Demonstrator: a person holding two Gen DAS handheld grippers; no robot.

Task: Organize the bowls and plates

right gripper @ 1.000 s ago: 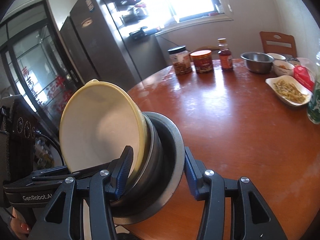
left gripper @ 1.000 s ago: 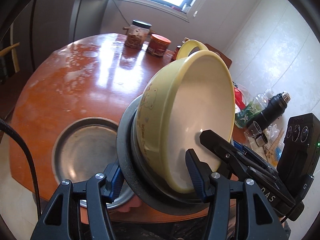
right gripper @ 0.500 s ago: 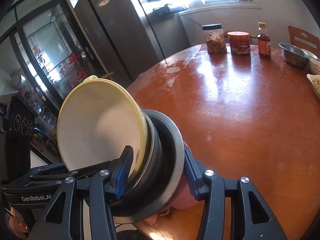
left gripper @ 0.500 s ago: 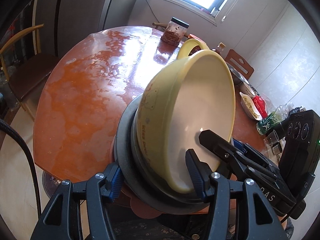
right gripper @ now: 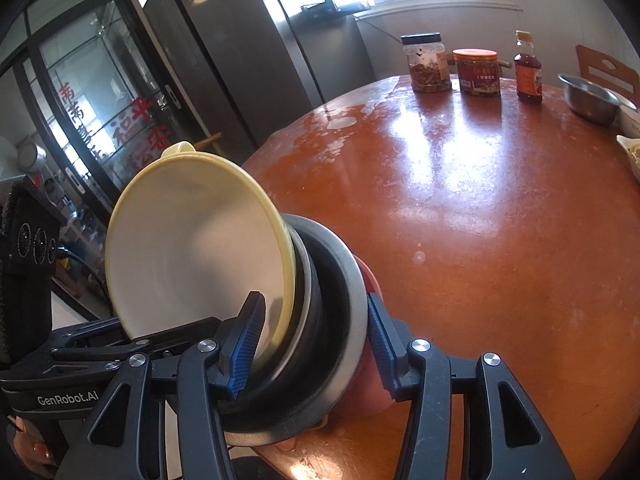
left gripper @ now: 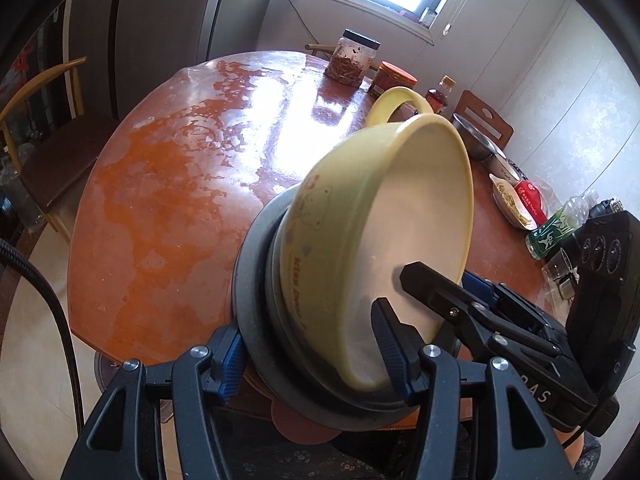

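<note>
The metal plate that lay on the tabletop [left gripper: 168, 184] under the left gripper [left gripper: 316, 356] a second ago is gone from that view, which now takes in more of the table and its near edge; the stack [left gripper: 360, 276] sits between the jaws just as it did. Both grippers clamp the same tilted stack from opposite sides: a yellow bowl [left gripper: 404, 216], empty and with a loop handle, nested in a grey metal bowl [left gripper: 272, 300], with something pink peeping out beneath. The left gripper's jaws are set at a middling width, one pad inside the yellow bowl and the other behind the grey rim; the right gripper [right gripper: 312, 352] holds likewise. Sharing the load probably keeps the nested pieces from sliding apart while carried on edge above the table's near rim. At the far side stand a jar [right gripper: 426, 62] of dark preserves, a red-lidded tub [right gripper: 478, 72], a sauce bottle [right gripper: 528, 68], a seemingly empty steel bowl [right gripper: 590, 98], and a white dish [left gripper: 510, 204] holding food.
</note>
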